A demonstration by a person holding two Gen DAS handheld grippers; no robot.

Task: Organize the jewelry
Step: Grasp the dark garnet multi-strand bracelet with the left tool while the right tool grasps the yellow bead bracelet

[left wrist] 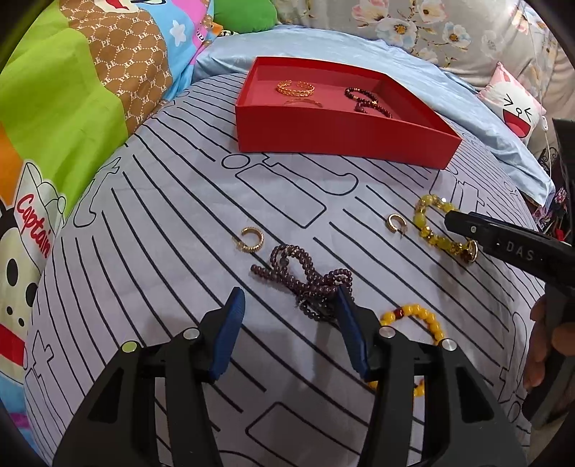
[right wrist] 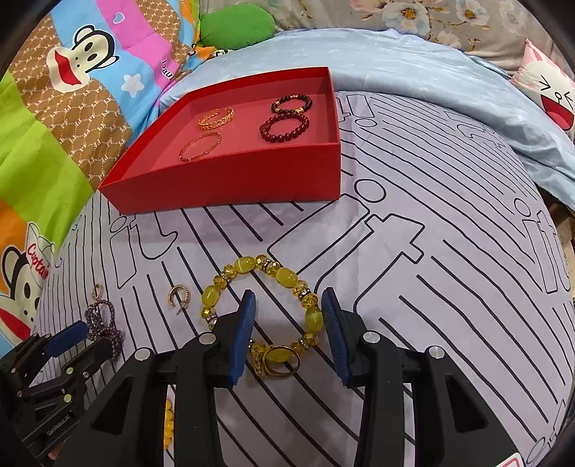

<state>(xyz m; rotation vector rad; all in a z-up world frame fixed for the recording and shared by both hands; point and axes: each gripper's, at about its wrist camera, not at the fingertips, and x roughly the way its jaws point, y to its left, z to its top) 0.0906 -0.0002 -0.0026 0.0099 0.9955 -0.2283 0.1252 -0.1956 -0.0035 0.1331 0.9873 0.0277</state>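
A red box (left wrist: 341,134) (right wrist: 230,181) at the back holds two gold bangles (right wrist: 215,116) and dark red bead bracelets (right wrist: 285,127). On the striped sheet lie a purple bead strand (left wrist: 305,278) (right wrist: 102,325), two gold ear hoops (left wrist: 251,239) (left wrist: 395,222), a yellow-green bead bracelet (right wrist: 266,305) (left wrist: 431,222) and an orange-yellow bead bracelet (left wrist: 420,319). My left gripper (left wrist: 291,298) is open, its right finger at the purple strand. My right gripper (right wrist: 289,301) is open, its fingers straddling the yellow-green bracelet's near right side just above the sheet.
A cartoon monkey quilt (left wrist: 54,143) is piled on the left. A light blue sheet (left wrist: 485,118) and floral bedding (left wrist: 413,25) lie behind the box, with a pink face pillow (left wrist: 517,104) at the right.
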